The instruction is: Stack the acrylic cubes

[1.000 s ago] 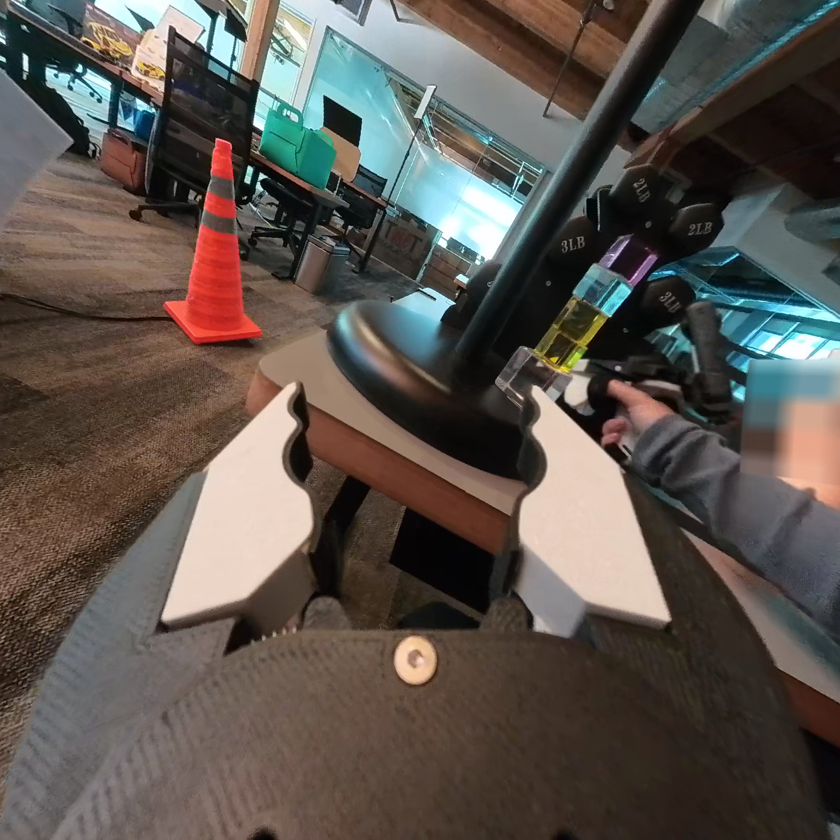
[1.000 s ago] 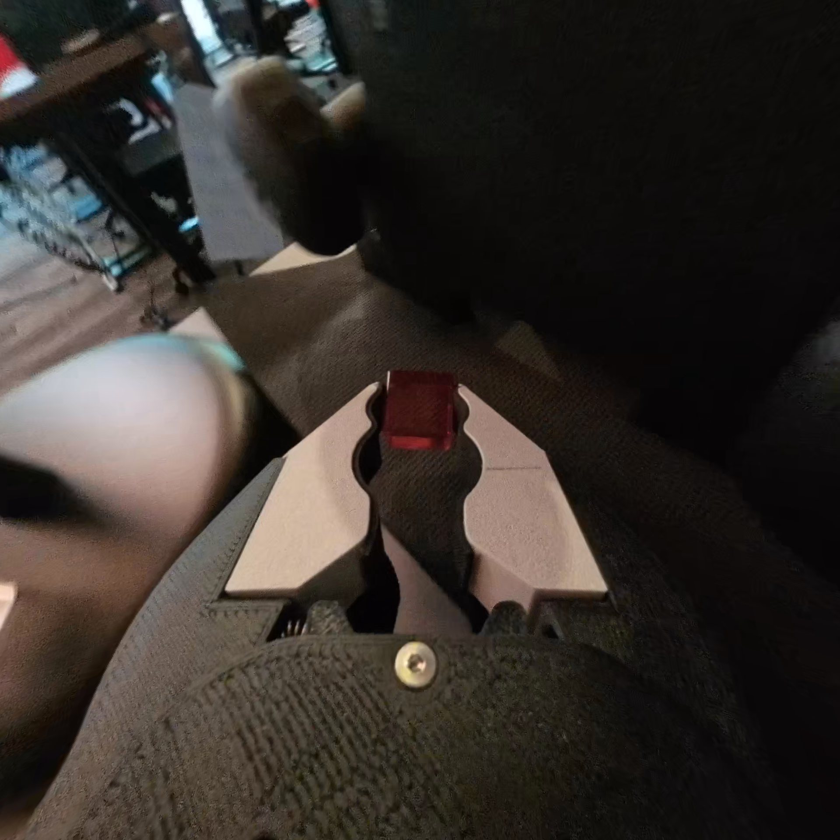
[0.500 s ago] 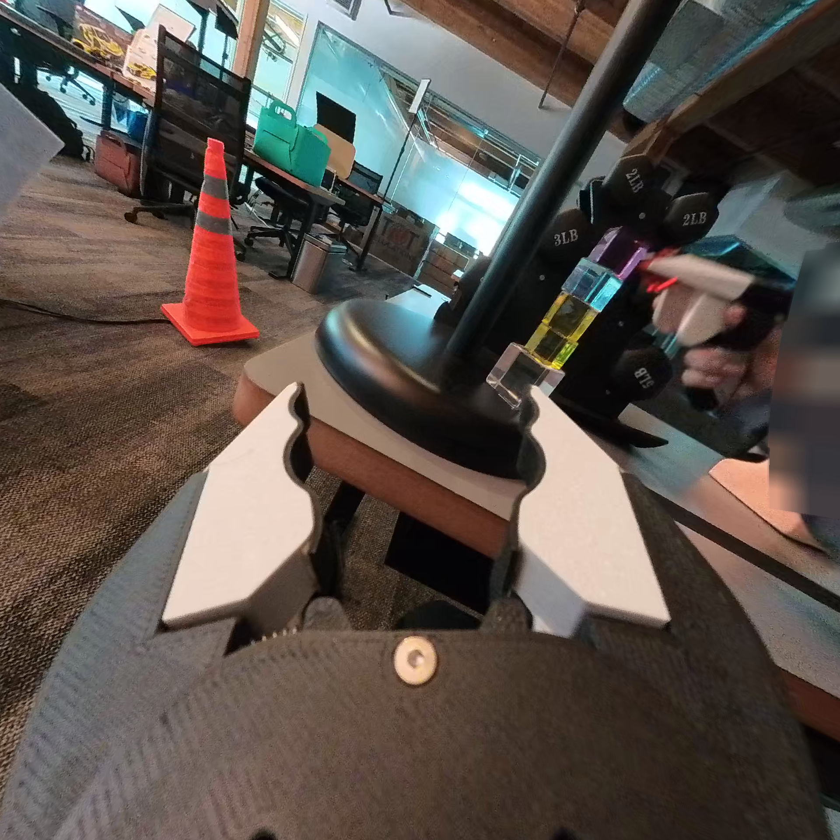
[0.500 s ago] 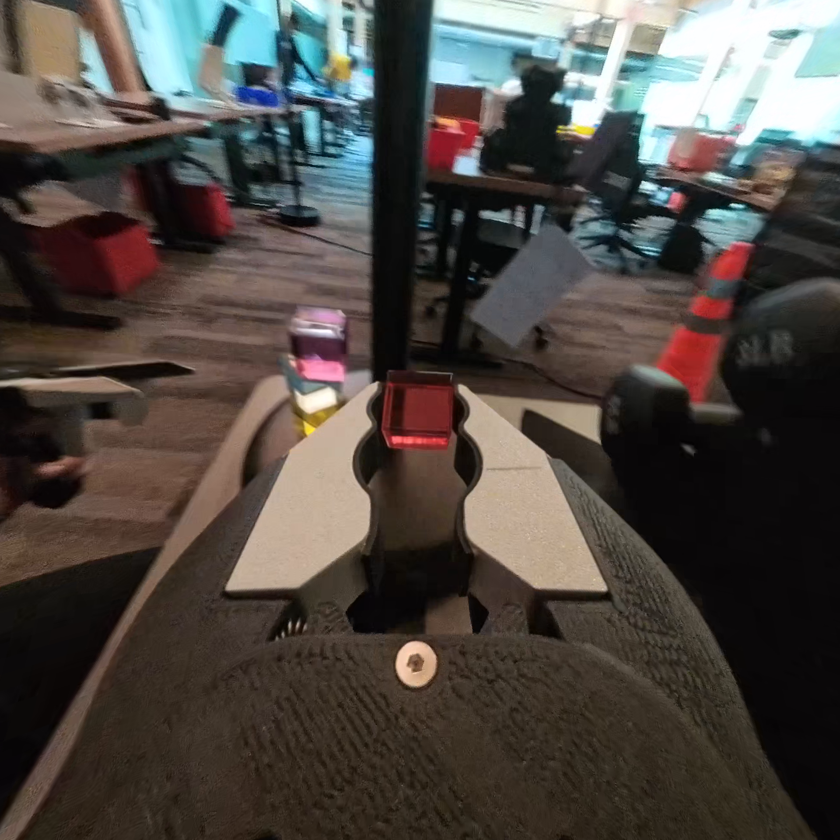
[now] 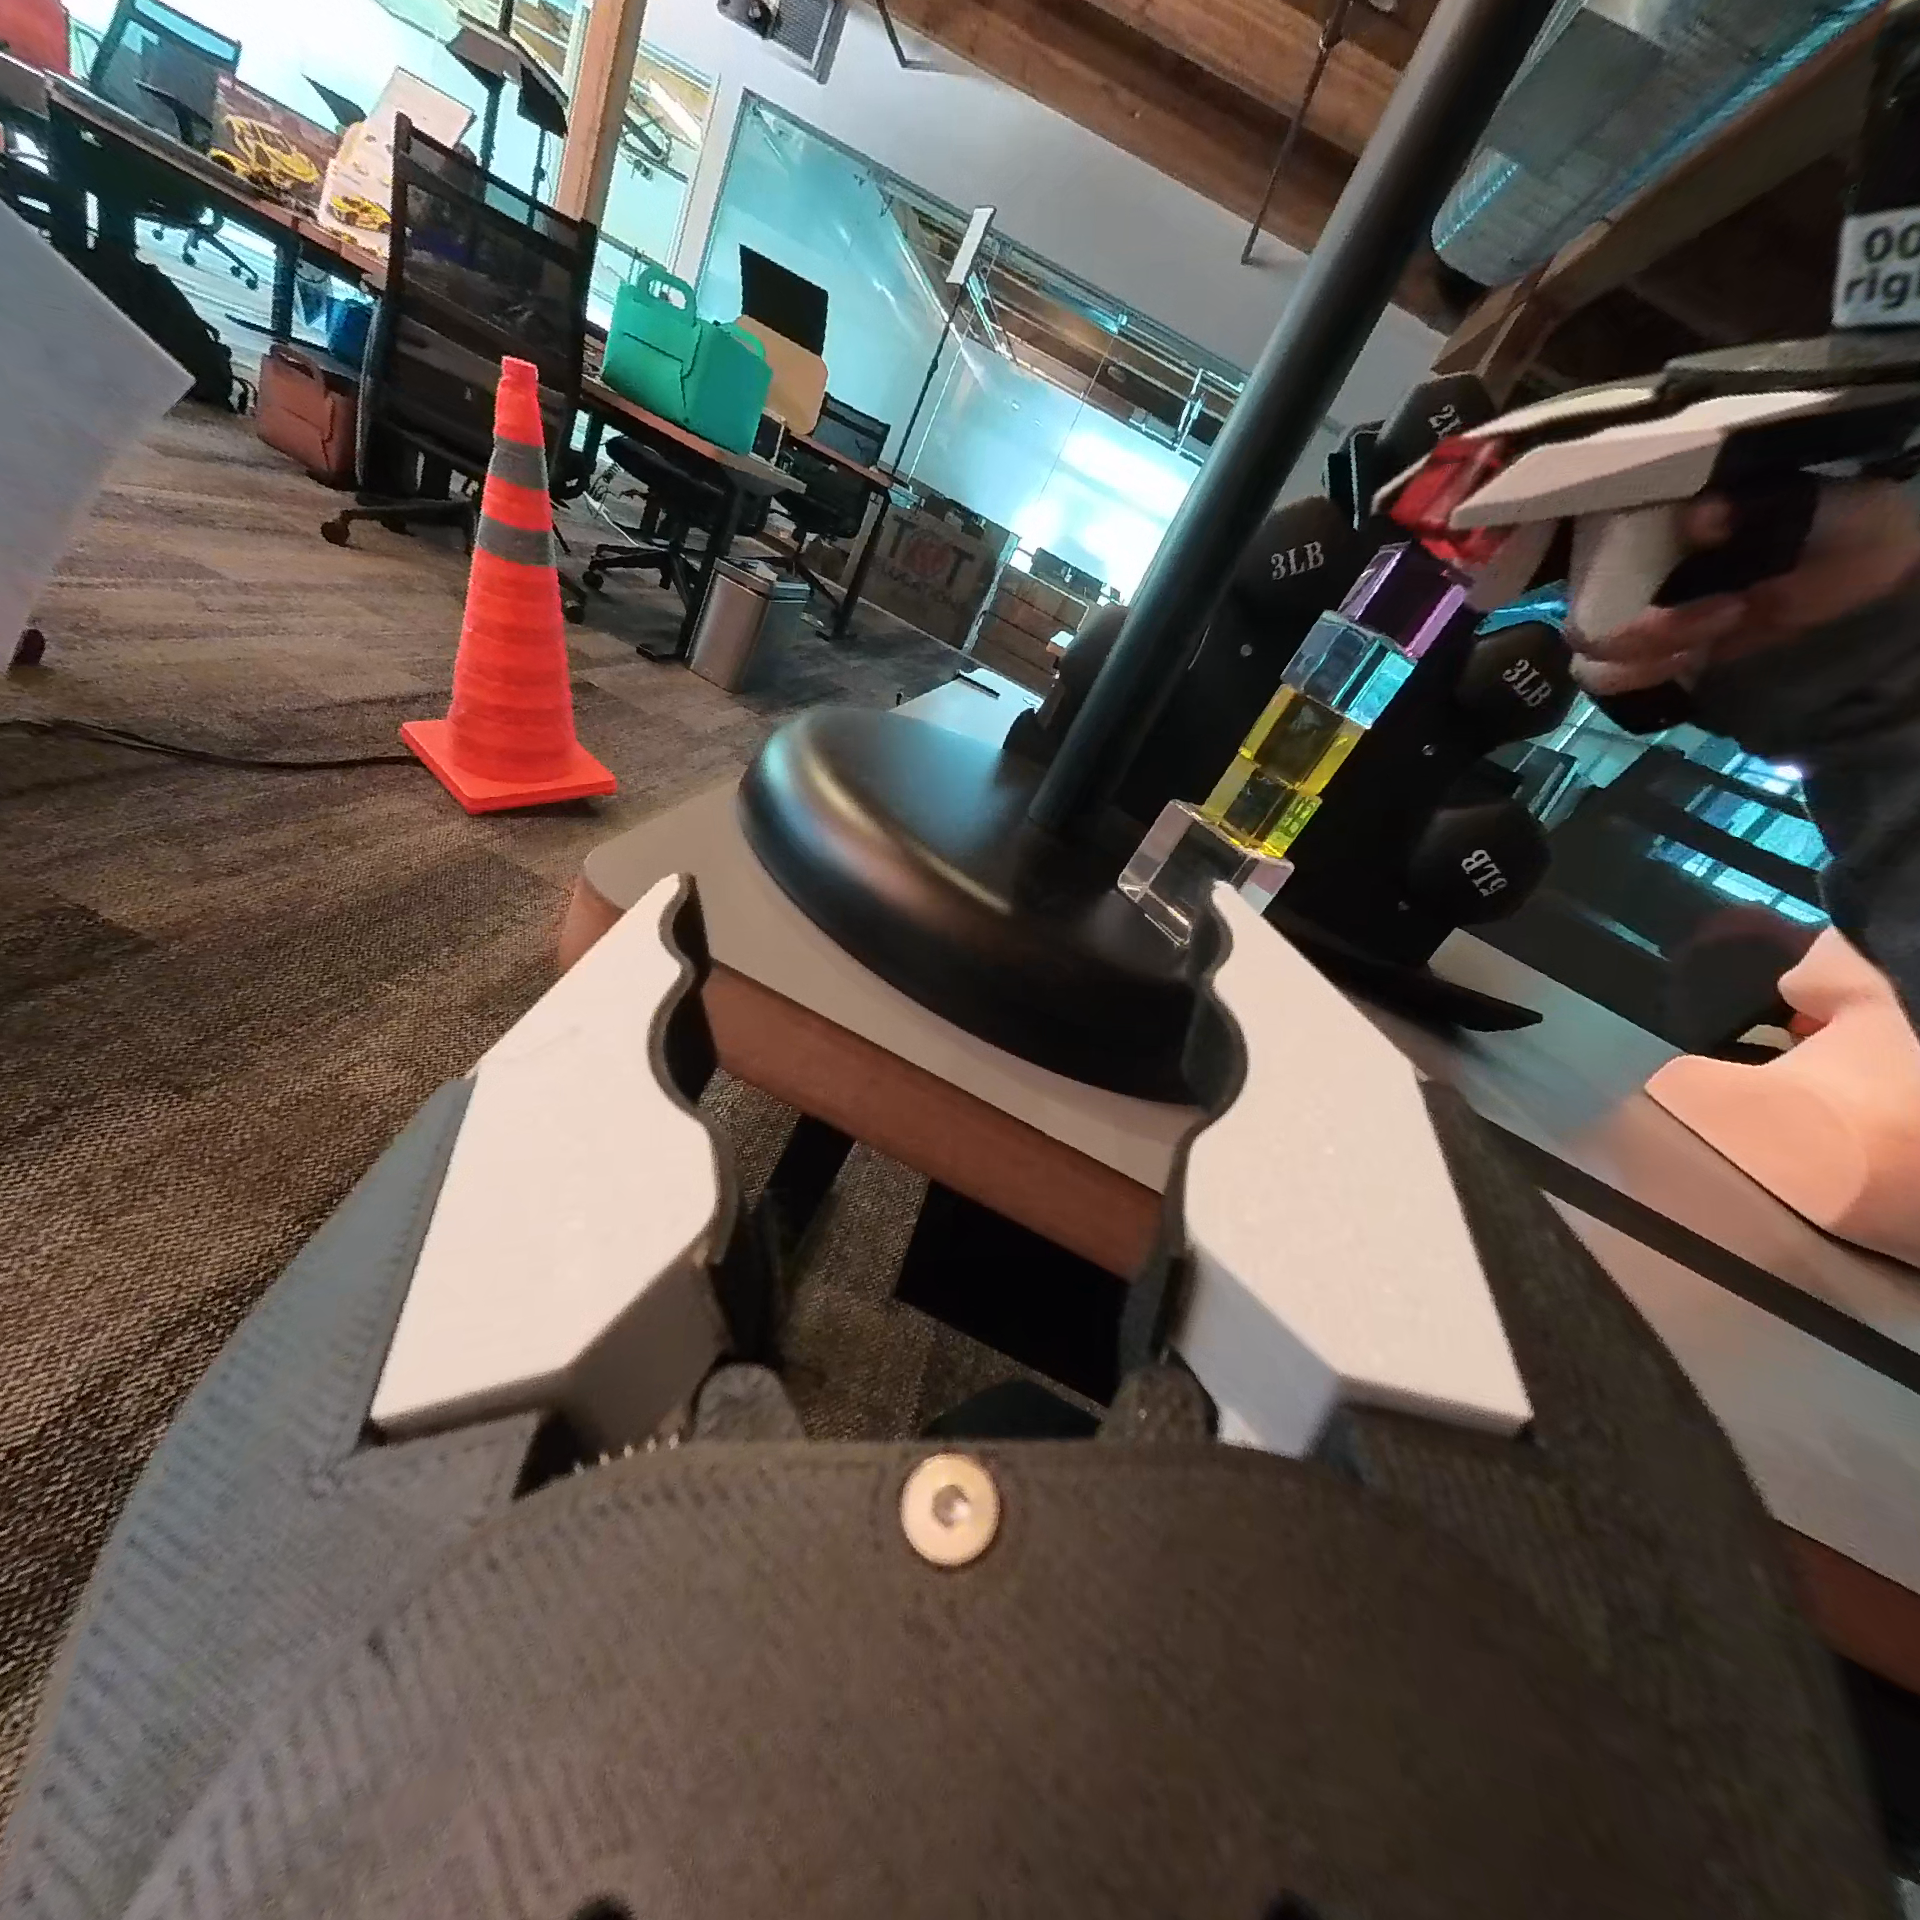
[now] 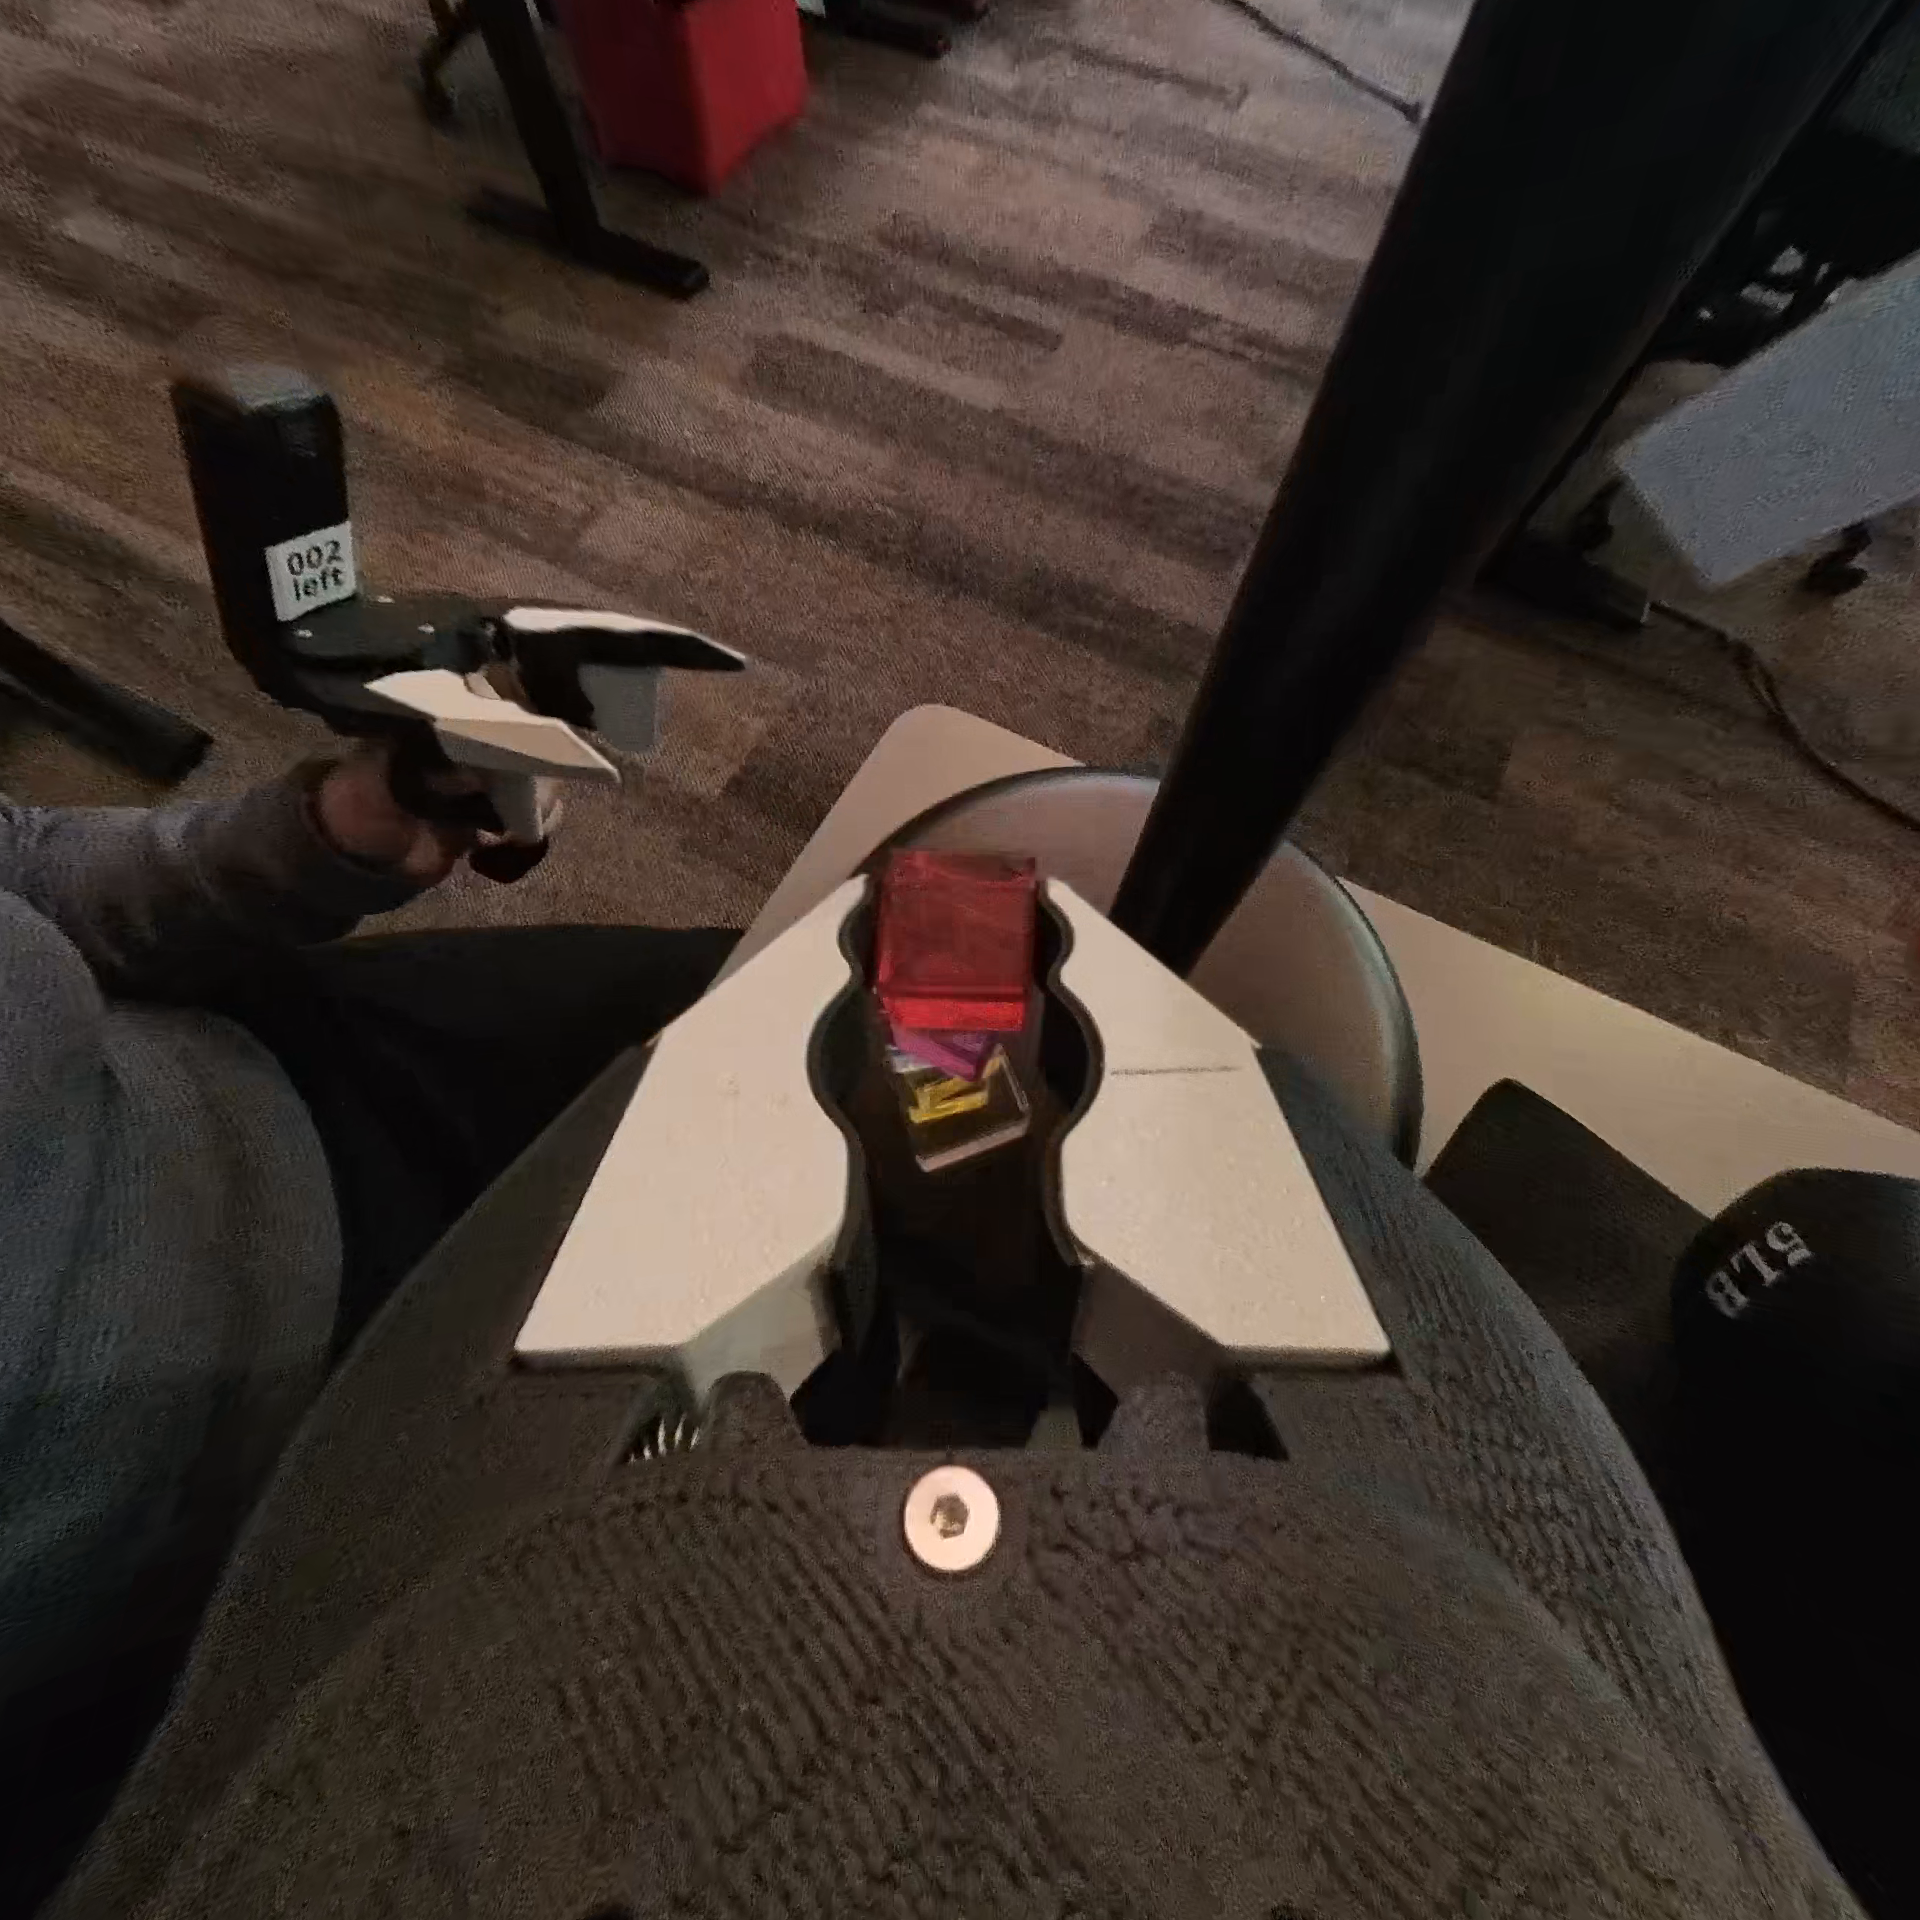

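Tight around cube stack (image 5: pixel 1340 717): black pole (image 5: pixel 1226 499) close at 9 o'clock w/ domed base (image 5: pixel 894 852) below, dumbbells (image 5: pixel 1496 862) crowding 3 o'clock. Open air over carpet (image 5: pixel 239 935) towards 9; orange cone (image 5: pixel 514 613) well apart.

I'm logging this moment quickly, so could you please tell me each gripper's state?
Left gripper: jaws open, holding nothing.
Right gripper: jaws closed on the red cube.

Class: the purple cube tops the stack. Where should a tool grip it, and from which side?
Grip the purple cube by two opposite flat side faces, coming from the side away from the black pole; it caps a slim stack, so squeeze level without pushing.
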{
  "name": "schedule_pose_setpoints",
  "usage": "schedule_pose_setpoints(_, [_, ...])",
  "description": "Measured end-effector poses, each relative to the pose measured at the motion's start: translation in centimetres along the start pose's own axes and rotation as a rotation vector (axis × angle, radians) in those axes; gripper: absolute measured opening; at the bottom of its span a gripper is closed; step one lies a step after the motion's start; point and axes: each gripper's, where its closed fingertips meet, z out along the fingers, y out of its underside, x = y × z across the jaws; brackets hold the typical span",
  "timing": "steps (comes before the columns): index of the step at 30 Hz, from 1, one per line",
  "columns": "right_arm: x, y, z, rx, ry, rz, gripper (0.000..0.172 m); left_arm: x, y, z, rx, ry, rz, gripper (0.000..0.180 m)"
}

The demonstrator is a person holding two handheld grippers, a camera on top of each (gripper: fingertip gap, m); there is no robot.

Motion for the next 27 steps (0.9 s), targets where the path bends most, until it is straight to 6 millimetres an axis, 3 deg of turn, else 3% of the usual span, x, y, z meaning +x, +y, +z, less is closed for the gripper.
schedule_pose_setpoints(8, [0.4,0.5,0.6,-0.035,0.03,-0.013,0.027,0.1,0.3,0.1,-0.008,0.007,-0.002,0.092])
schedule_pose_setpoints(16, [0.9,0.1,0.4,-0.007,0.056,0.017,0.046,0.3,0.3,0.1,-0.009,0.007,0.0,0.092])
schedule_pose_setpoints(19, [1.1,-0.9,-1.0,0.065,0.096,0.036,0.059,0.3,0.3,0.2,-0.014,0.004,0.008,0.092])
schedule_pose_setpoints(22, [1.5,-1.8,-3.9,0.219,0.229,0.035,0.061,0.6,0.6,0.4,-0.027,0.008,0.014,0.091])
schedule_pose_setpoints(24, [2.0,-0.7,-5.7,0.317,0.386,0.034,0.058,1.1,1.0,0.7,-0.04,0.014,0.021,0.091])
schedule_pose_setpoints(27, [1.6,2.6,-7.1,0.508,0.593,0.052,0.047,1.7,1.9,1.4,-0.072,0.02,0.037,0.091])
